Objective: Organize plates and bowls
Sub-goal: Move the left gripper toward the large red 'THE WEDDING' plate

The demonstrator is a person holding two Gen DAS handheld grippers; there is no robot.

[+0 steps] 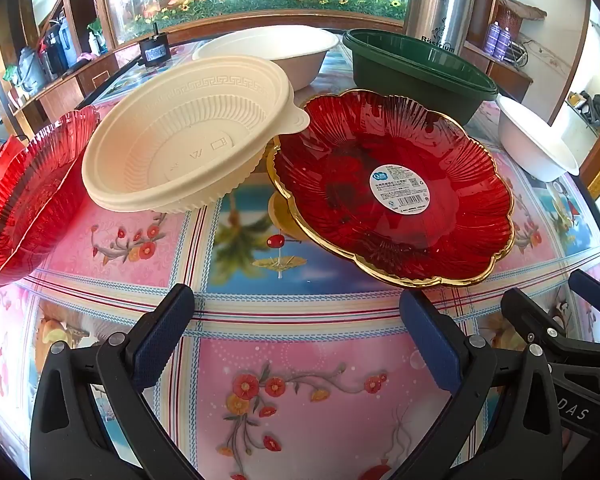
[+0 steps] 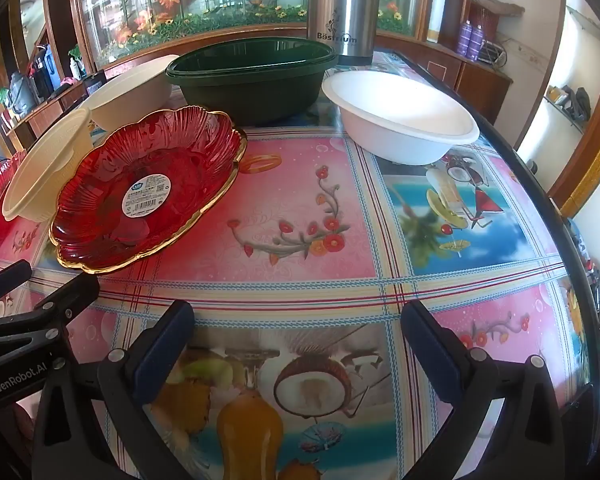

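A red gold-rimmed plate [image 1: 392,188] with a white sticker lies tilted on the table, propped on something gold; it also shows in the right wrist view [image 2: 148,192]. A cream ribbed bowl [image 1: 188,136] leans tilted to its left, also in the right wrist view [image 2: 48,168]. A second red plate [image 1: 28,196] stands tilted at far left. A white bowl [image 1: 276,52] and a dark green bowl [image 1: 416,68] sit behind; another white bowl [image 2: 400,120] sits at right. My left gripper [image 1: 296,328] is open and empty, short of the plates. My right gripper [image 2: 296,336] is open and empty over bare tablecloth.
A steel thermos [image 2: 344,4] stands at the back behind the green bowl. A small black device [image 1: 155,51] sits at the back left. The table's right edge [image 2: 560,216] curves near the white bowl. The other gripper shows at the left of the right wrist view [image 2: 28,320].
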